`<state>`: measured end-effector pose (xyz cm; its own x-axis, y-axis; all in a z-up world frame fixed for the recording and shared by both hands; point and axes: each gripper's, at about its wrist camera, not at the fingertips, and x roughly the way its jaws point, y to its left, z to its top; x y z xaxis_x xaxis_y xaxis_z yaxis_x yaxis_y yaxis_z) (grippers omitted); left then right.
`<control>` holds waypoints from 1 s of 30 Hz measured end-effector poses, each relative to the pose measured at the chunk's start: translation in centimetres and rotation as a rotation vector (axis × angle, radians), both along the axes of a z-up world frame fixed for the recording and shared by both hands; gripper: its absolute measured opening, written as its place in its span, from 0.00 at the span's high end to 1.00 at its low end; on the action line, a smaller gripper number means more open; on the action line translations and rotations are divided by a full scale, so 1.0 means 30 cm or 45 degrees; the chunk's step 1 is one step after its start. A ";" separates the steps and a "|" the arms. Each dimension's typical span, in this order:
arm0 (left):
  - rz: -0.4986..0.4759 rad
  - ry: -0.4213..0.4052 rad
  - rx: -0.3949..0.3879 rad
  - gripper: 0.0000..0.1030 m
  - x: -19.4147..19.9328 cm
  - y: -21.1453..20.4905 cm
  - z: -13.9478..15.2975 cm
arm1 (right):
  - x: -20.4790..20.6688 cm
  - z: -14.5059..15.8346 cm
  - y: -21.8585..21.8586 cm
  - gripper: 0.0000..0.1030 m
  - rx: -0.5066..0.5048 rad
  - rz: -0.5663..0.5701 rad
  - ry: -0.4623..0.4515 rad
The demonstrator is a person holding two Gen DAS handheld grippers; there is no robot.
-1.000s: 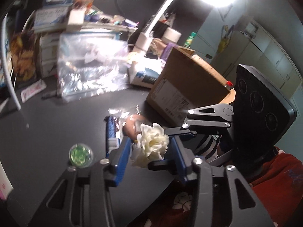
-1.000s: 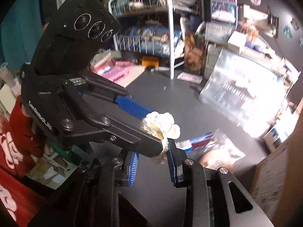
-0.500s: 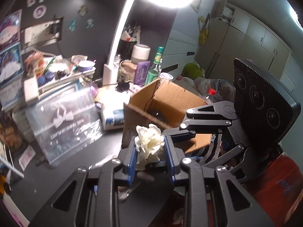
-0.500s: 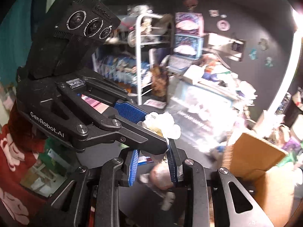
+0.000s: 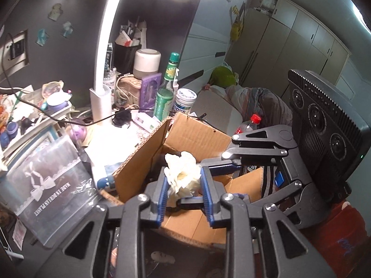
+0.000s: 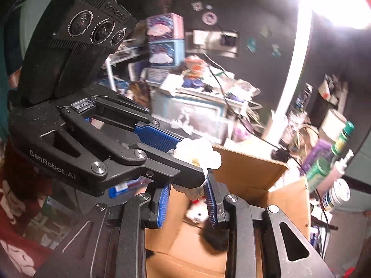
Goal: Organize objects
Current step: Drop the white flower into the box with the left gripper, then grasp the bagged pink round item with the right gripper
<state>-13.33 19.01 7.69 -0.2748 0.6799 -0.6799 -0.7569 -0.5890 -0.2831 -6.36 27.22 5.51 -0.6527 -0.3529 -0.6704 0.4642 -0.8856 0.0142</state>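
Observation:
A white fabric flower (image 5: 183, 177) is pinched between the blue pads of both grippers, which cross at right angles. My left gripper (image 5: 185, 180) is shut on the flower and holds it over the open cardboard box (image 5: 192, 136). My right gripper (image 6: 186, 192) is also shut on the flower's lower part; the flower (image 6: 199, 155) shows above the left gripper's finger in the right wrist view. The box (image 6: 250, 176) lies just below, with a small white toy (image 6: 196, 215) inside.
A white lamp post (image 5: 102, 69) stands behind the box. Green bottles (image 5: 165, 90), a white jar (image 5: 184, 102) and a purple box (image 5: 150, 90) crowd the back. A clear plastic bag with a bow (image 5: 46, 187) lies left. Shelves of clutter (image 6: 190, 78) stand behind.
Both grippers, still holding the flower together, have risen from the dark tabletop and moved over the open cardboard box. The table items have dropped out of view.

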 end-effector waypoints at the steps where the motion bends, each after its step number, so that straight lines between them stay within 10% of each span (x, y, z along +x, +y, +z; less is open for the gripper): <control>1: -0.003 -0.006 -0.008 0.77 -0.006 0.013 -0.006 | -0.002 -0.007 0.013 0.77 -0.001 -0.010 -0.013; 4: -0.020 0.005 -0.029 0.75 -0.005 0.038 -0.017 | -0.015 -0.026 0.044 0.75 0.002 -0.034 -0.049; 8: -0.015 0.052 -0.024 0.32 0.013 0.030 0.008 | -0.020 -0.041 0.060 0.49 0.040 -0.063 -0.077; 12: 0.006 0.081 -0.032 0.24 0.031 -0.001 0.029 | -0.008 -0.042 0.072 0.41 0.063 -0.077 -0.079; 30: 0.370 0.255 -0.007 0.15 0.163 -0.451 0.032 | 0.131 0.020 -0.192 0.41 -0.073 0.139 0.075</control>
<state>-8.44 5.49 8.64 -0.5845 0.5501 -0.5964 -0.5974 -0.7892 -0.1424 -2.42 21.45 6.10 -0.6462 -0.4605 -0.6086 0.5590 -0.8285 0.0333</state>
